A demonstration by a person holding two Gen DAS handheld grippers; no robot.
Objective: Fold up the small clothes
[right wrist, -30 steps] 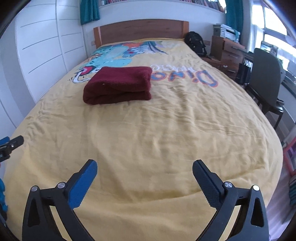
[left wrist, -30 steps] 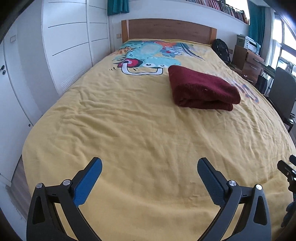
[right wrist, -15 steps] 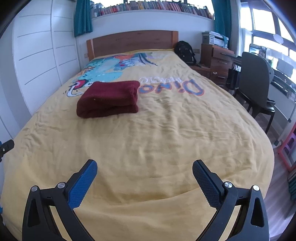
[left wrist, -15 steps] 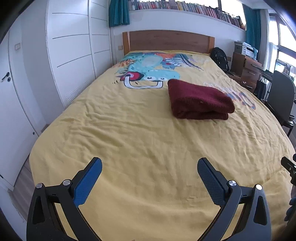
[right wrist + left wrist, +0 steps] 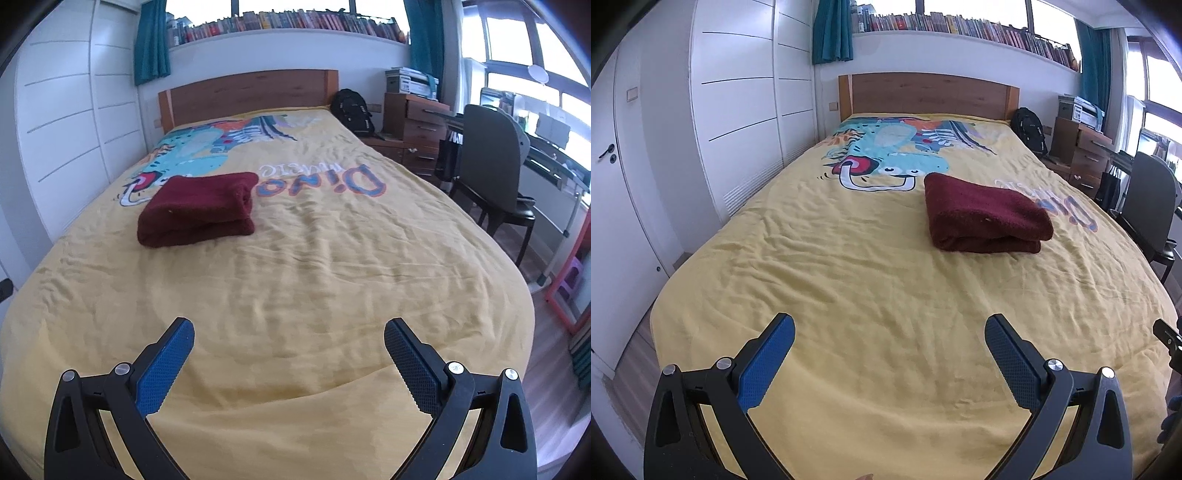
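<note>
That dark red garment [image 5: 986, 218] sits folded mid-bed [image 5: 849, 280], well ahead of both grippers, left [image 5: 889, 347] and right [image 5: 289, 349], jaws spread wide and empty. Looks thick, fuzzy, floppy and light, so I'd pinch an outer edge or corner, not the bulky fold.

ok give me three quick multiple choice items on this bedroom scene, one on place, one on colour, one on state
1. Where does the folded garment lie?
A. on the chair
B. on the bedspread
C. on the floor
2. What colour is it?
A. dark red
B. teal
C. white
3. How are the fingers of the left gripper and right gripper?
A. both shut
B. one shut
C. both spread, empty

Answers: B, it rests on the yellow bedspread beside the dinosaur print; A, its fleecy fabric is maroon in both views; C, each pair stands wide apart with only bedspread between.
</note>
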